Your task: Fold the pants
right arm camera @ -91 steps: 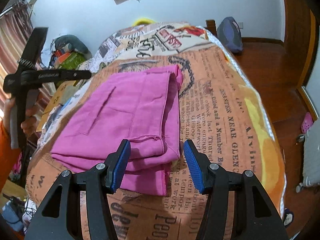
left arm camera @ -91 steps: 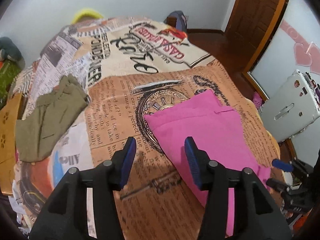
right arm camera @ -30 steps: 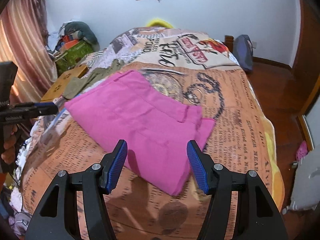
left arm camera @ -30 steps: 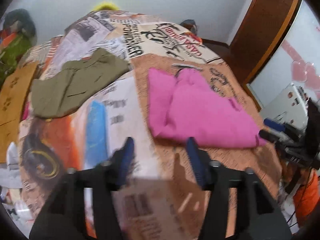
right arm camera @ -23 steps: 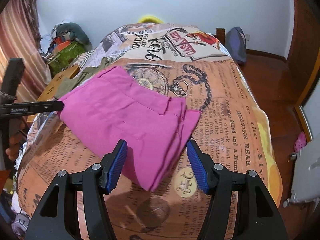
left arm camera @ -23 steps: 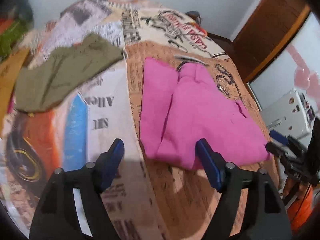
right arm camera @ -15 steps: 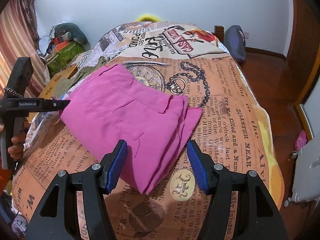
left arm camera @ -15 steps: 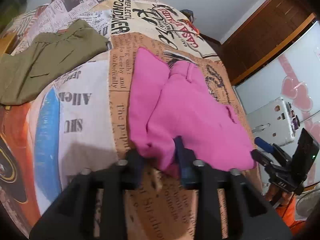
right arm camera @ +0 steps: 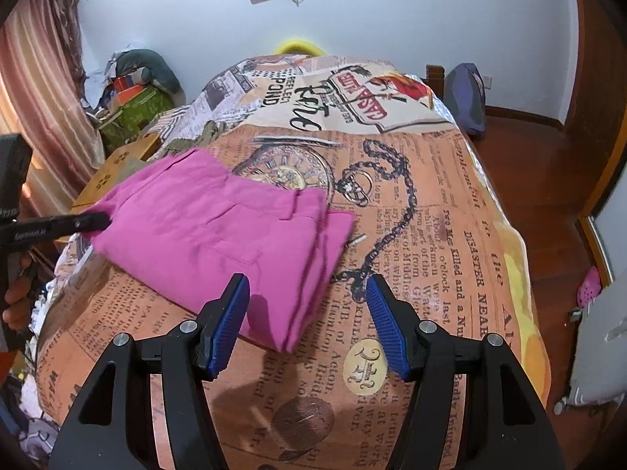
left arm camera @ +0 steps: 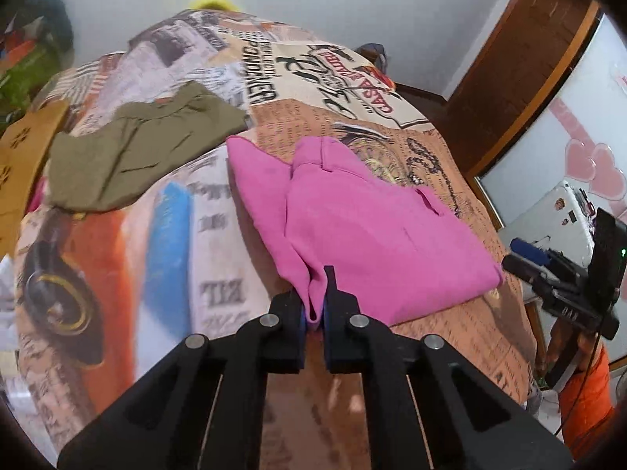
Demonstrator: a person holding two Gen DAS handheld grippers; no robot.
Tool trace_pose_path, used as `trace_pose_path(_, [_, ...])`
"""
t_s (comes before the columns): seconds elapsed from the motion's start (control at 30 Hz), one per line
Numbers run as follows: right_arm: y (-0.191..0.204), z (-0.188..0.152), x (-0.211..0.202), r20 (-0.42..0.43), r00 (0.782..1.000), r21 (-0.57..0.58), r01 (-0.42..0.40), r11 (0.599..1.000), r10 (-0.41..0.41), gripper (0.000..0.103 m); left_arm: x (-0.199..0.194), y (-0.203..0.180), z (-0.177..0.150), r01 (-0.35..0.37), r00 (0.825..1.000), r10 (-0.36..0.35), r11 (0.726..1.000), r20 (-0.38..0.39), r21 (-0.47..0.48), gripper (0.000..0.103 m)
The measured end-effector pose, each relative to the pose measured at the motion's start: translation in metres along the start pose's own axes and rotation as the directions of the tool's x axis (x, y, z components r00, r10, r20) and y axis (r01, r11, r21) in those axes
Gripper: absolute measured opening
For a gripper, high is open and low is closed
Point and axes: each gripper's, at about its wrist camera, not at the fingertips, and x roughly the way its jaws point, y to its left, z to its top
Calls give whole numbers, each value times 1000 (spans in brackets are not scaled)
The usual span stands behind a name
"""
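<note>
Item one, the pink pants [left arm camera: 364, 231]: we record them folded into a thick, roughly rectangular stack lying flat on the newspaper-print bedspread [left arm camera: 188, 235], near the middle of the bed; in the right wrist view the same stack [right arm camera: 219, 235] sits from centre toward 9 o'clock, one corner reaching down between our open fingers. Item two, the left gripper [left arm camera: 315, 305]: its jaws have just been closing and now stand pressed together, pinching the nearest corner of the pink pants, a small fold of cloth bulging out between the blue pads; seen from the right wrist camera, this gripper [right arm camera: 104, 220] enters at 9 o'clock, its tip buried in the edge of the stack, with the left hand [right arm camera: 17, 293] gripping its handle. Item three, the right gripper [right arm camera: 307, 315]: jaws spread apart, blue pads clear of the cloth, hovering above the stack's near corner, holding nothing; in the left wrist view we find it [left arm camera: 529, 264] at 3 o'clock, just beside the far edge of the pants. Item four, olive-green pants [left arm camera: 133, 156], loosely folded at 10 o'clock on the bedspread, apart from the pink stack. Item five, a wooden door [left arm camera: 521, 74] at 2 o'clock.
</note>
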Motion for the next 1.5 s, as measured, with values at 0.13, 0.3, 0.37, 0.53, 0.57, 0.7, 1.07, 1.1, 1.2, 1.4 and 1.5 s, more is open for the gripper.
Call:
trace_pose_path(0.13, [9,4,-1,10,1000,-18,-16,1000,16,58,-16,22,-18,-9,1000,9,998,-3,-64,6])
trace_pose_path(0.3, [25,9,2,20,999,-47,-39,998,40,58,-15,41,-40,-42,998,37,994,-54,-101,12])
trace_pose_path(0.37, [30,10,4,17,999,-53,-45,998,46,58,-16,46,-47,-65,997,60,992,-48,-107,23])
trace_pose_path(0.53, [39,9,18,-18,998,-81,-56,995,54,58,-22,57,-61,-144,989,142,984,-29,-104,41])
trace_pose_path(0.57, [39,7,23,-31,998,-81,-56,995,53,58,-22,60,-63,-155,988,152,983,-32,-103,41])
trace_pose_path(0.7, [36,2,34,-54,997,-74,-59,996,55,58,-25,66,-60,-173,985,171,981,-34,-84,41])
trace_pose_path(1.07, [37,42,26,20,999,-130,-45,990,48,58,-46,42,12,-101,992,101,995,81,-4,42])
trace_pose_path(1.1, [38,47,27,24,998,-138,-50,989,54,58,-43,38,19,-95,992,95,995,82,6,42])
trace_pose_path(1.2, [37,59,36,21,997,-145,-71,987,75,58,-29,28,37,-100,992,96,994,83,50,45])
trace_pose_path(1.4, [32,66,72,-46,993,-135,-116,984,111,53,16,25,54,-77,997,76,995,20,64,46])
trace_pose_path(1.5, [29,64,92,-98,986,-117,-142,983,131,48,35,29,56,-54,998,55,997,-14,48,46])
